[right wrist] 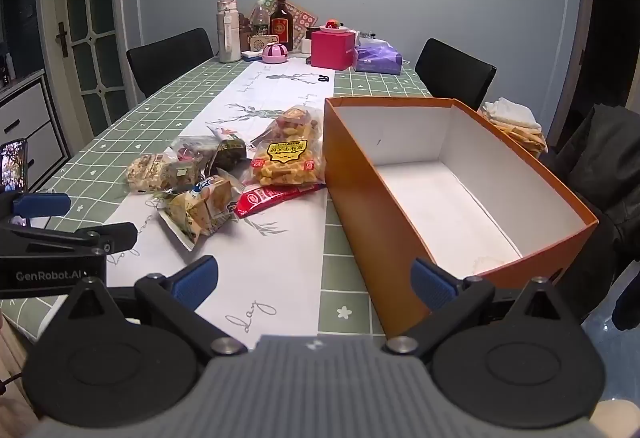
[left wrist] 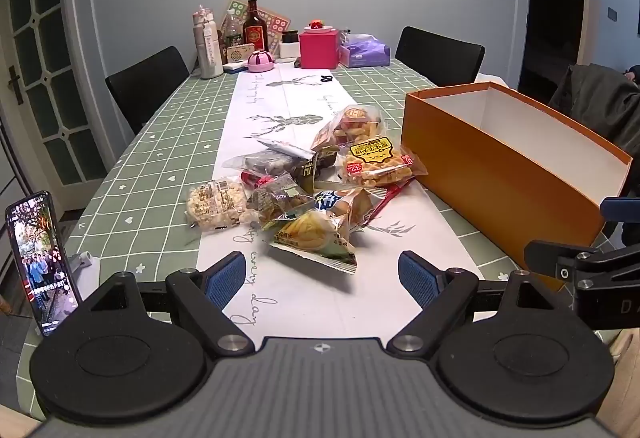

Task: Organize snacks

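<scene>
A pile of snack packets (left wrist: 304, 181) lies on the white table runner, left of an open orange box (left wrist: 508, 161) with a white, empty inside (right wrist: 444, 193). The pile also shows in the right wrist view (right wrist: 224, 177), with a yellow-labelled bag (right wrist: 288, 161) and a red packet (right wrist: 272, 199) next to the box. My left gripper (left wrist: 322, 280) is open and empty, just short of the nearest yellow-green packet (left wrist: 316, 240). My right gripper (right wrist: 314, 282) is open and empty, at the box's near left corner.
A phone (left wrist: 38, 262) stands on a holder at the table's left near edge. Bottles (left wrist: 256, 27), a pink box (left wrist: 318, 47) and a purple tissue pack (left wrist: 364, 51) crowd the far end. Black chairs (left wrist: 146, 85) stand on both sides. The tablecloth is green checked.
</scene>
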`<state>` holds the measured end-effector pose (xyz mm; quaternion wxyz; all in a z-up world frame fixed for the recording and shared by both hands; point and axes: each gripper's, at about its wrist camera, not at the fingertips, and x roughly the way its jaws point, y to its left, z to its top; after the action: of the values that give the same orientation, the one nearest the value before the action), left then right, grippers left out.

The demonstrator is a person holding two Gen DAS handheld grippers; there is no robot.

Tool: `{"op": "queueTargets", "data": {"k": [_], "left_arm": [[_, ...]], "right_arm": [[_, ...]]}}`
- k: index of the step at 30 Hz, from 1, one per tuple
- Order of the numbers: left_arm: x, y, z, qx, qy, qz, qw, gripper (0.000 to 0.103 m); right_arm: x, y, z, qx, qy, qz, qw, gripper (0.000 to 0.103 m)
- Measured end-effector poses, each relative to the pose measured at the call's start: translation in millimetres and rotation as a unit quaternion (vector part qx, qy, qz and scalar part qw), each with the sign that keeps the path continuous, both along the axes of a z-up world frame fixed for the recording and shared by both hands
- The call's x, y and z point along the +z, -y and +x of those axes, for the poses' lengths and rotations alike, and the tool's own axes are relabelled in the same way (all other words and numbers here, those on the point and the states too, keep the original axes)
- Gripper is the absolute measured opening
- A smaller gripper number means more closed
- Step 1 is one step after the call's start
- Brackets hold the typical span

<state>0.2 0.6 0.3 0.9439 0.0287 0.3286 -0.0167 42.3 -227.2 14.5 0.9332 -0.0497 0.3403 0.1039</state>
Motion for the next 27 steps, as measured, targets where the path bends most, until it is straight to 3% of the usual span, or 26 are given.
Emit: {"op": "queueTargets", "data": {"k": [27], "left_arm": [[-2, 1, 1, -0.006, -0.001, 0.009, 0.9999, 0.101]], "right_arm": [[-2, 0, 3, 0.003, -0.001, -0.010, 1.000, 0.100]]}}
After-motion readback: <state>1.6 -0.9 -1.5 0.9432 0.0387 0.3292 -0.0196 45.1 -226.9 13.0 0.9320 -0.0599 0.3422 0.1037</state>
